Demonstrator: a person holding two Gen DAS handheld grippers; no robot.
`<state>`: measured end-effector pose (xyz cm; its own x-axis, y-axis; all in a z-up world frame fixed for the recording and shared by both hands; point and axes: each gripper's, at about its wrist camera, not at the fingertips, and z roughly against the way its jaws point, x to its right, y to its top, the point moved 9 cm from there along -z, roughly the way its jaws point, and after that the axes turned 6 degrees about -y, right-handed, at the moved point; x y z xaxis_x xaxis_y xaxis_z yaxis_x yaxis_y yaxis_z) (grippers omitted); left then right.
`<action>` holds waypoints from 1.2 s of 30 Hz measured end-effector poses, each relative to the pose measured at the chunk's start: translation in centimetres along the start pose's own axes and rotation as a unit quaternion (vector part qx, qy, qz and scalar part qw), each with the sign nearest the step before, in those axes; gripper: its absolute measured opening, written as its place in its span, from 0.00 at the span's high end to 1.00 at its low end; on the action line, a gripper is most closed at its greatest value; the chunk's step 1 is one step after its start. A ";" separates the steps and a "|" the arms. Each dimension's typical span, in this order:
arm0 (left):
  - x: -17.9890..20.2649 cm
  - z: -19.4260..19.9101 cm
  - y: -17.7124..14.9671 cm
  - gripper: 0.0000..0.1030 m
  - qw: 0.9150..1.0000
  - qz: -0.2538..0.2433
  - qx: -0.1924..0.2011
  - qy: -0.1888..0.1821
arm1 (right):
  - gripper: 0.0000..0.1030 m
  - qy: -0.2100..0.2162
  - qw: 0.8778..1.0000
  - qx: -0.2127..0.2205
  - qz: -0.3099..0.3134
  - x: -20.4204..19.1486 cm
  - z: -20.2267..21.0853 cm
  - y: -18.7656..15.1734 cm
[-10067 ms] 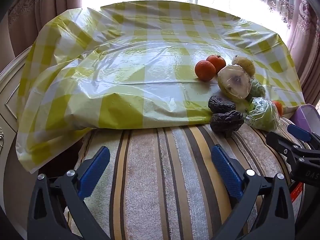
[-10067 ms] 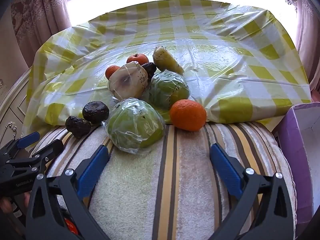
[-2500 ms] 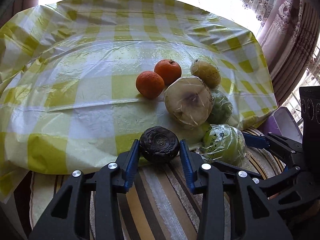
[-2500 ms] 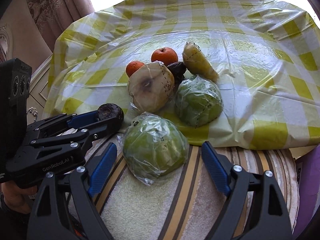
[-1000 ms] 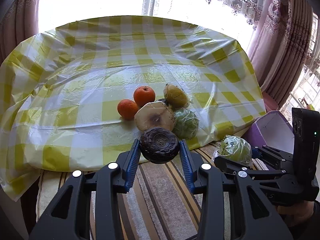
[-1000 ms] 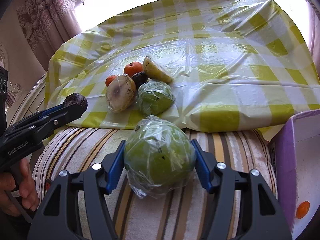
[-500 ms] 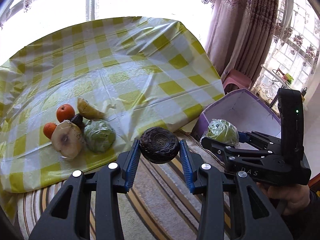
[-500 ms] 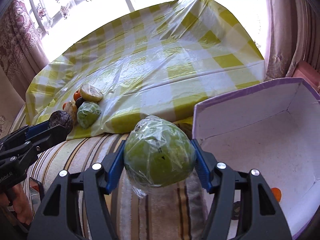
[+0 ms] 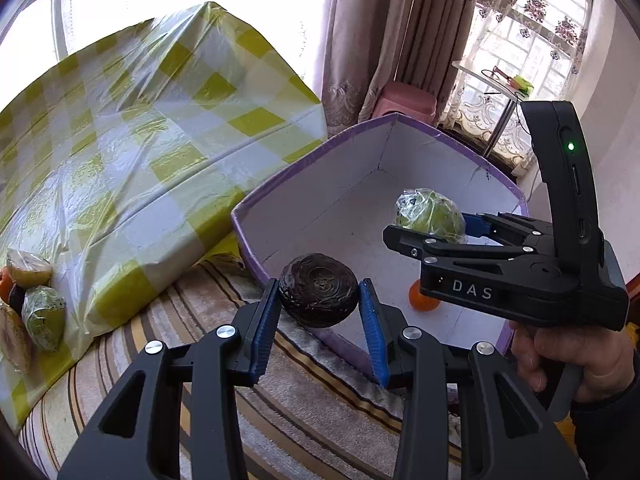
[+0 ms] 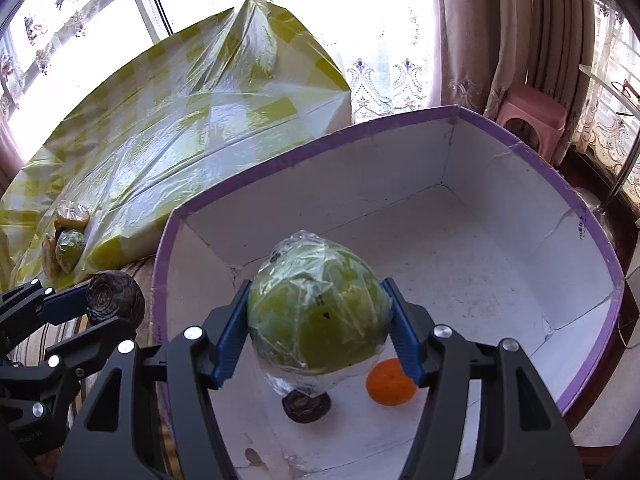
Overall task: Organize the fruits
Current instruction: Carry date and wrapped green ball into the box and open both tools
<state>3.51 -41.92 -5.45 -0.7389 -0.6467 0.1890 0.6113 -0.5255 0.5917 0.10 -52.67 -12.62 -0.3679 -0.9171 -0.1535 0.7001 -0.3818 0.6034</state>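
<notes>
My left gripper is shut on a dark wrinkled fruit and holds it at the near rim of the purple-edged white box. My right gripper is shut on a plastic-wrapped green fruit and holds it above the box. It shows in the left wrist view too. An orange and another dark fruit lie on the box floor. The left gripper's fruit shows in the right wrist view. Several fruits remain on the checked cloth.
A yellow-checked plastic cloth covers the table to the left. A striped towel lies under the grippers. A pink stool, curtains and a glass side table stand behind the box.
Both grippers swung right from the fruit pile to the box with their fruits. The right gripper now hangs over the box; the left gripper has reached its near rim.
</notes>
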 end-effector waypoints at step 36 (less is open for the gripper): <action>4.4 -5.6 -1.6 0.42 0.996 -0.075 -0.052 0.007 | 0.24 -0.092 0.994 -0.037 0.049 3.4 -2.6 -1.3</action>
<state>0.85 -47.00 -9.97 -0.8207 -0.5637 0.0932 0.5208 -0.6711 0.5276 -0.49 -55.57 -15.93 -0.3970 -0.9162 0.0539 0.7783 -0.3049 0.5488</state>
